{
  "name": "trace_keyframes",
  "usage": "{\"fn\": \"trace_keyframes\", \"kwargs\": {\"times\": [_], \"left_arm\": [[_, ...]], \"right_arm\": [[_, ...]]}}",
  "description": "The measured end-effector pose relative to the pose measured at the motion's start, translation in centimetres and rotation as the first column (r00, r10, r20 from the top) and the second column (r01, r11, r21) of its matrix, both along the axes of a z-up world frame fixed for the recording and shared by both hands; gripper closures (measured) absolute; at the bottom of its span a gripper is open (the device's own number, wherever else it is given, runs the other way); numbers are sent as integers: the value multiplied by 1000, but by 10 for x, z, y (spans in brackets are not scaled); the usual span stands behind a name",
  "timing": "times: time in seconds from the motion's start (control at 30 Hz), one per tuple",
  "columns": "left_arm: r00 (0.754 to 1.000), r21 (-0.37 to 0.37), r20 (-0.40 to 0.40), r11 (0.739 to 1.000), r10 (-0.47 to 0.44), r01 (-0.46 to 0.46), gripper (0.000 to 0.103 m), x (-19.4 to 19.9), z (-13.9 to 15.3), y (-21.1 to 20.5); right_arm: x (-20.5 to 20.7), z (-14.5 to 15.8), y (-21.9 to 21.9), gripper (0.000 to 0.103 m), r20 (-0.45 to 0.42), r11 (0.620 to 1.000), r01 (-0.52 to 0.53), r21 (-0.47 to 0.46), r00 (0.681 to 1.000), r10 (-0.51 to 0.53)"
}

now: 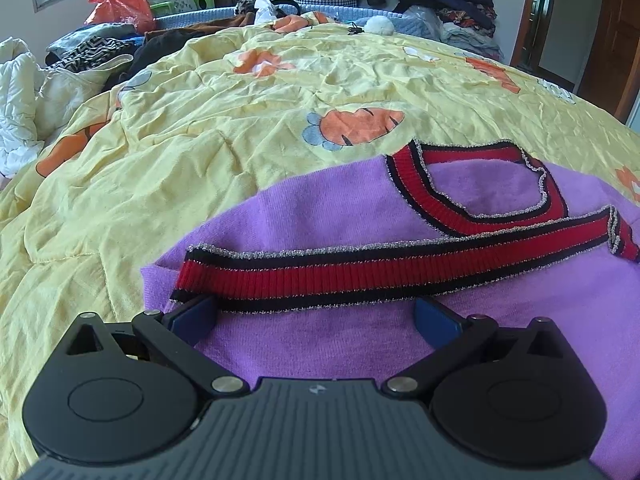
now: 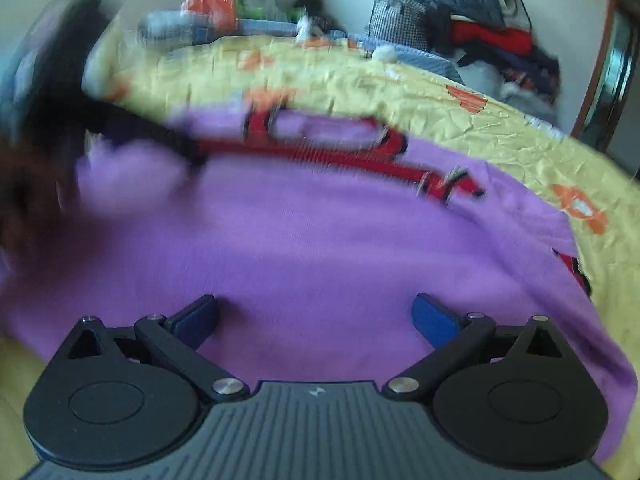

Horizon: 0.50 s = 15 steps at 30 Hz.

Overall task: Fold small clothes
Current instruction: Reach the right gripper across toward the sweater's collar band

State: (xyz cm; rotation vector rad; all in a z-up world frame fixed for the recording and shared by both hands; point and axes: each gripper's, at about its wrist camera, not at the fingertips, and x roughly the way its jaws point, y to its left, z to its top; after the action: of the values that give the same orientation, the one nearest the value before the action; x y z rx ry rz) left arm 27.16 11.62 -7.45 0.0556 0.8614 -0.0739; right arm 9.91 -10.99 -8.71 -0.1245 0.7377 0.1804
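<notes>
Purple knit sweater (image 1: 360,344) with red ribbed trim (image 1: 328,276) lies flat at lower centre of both views on the yellow bedspread (image 1: 180,140); it looks soft, light and floppy, best pinched at the ribbed hem. Left gripper (image 1: 316,316) and right gripper (image 2: 316,316) both gape wide, empty.

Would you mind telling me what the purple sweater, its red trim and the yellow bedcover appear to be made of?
Purple sweater: a fine, soft matte knit, with a slightly fuzzy surface; the fibre cannot be told.
Red trim: thicker ribbed knit with visible vertical ribs, black stripes and a glittery silver, seemingly metallic, thread edging.
Yellow bedcover: thin, crinkled woven fabric, likely cotton, printed with orange carrots, apparently quilted given the stitch lines.
</notes>
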Motion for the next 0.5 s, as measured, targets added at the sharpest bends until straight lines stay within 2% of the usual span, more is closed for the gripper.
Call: {"fn": "trace_keyframes", "kwargs": {"times": [0.03, 0.1, 0.17, 0.23, 0.27, 0.33, 0.37, 0.43, 0.47, 0.5], "left_arm": [[1000, 0, -1, 1000, -2, 2, 0, 0, 0, 0], [1000, 1, 0, 1000, -6, 6, 0, 1, 0, 0], [1000, 1, 0, 1000, -11, 11, 0, 1, 0, 1], [1000, 0, 4, 1000, -14, 14, 0, 0, 0, 1], [1000, 0, 6, 1000, -15, 15, 0, 0, 0, 1], [1000, 0, 2, 1000, -15, 15, 0, 1, 0, 1], [1000, 0, -1, 1000, -15, 15, 0, 1, 0, 1], [1000, 0, -5, 1000, -18, 18, 0, 2, 1, 1], [1000, 0, -6, 1000, -20, 20, 0, 1, 1, 1], [1000, -1, -6, 1000, -22, 22, 0, 1, 1, 2]], "right_arm": [[-5, 0, -8, 0, -21, 999, 5, 35, 1000, -4], [-16, 2, -23, 0, -21, 999, -22, 25, 1000, 22], [-20, 8, -40, 0, -59, 998, -34, 55, 998, 37], [-24, 19, -41, 0, -14, 998, -53, 19, 998, 53], [-23, 23, -41, 0, 32, 997, -83, -6, 996, 83], [-9, 28, -44, 0, 110, 996, -77, -40, 991, 81], [4, 29, -50, 0, 102, 997, -78, -2, 992, 78], [40, 22, -68, 0, 0, 981, -98, 166, 995, 100], [54, 17, -74, 0, -30, 973, -78, 215, 996, 86], [64, 14, -78, 0, -28, 976, -60, 208, 997, 67]]}}
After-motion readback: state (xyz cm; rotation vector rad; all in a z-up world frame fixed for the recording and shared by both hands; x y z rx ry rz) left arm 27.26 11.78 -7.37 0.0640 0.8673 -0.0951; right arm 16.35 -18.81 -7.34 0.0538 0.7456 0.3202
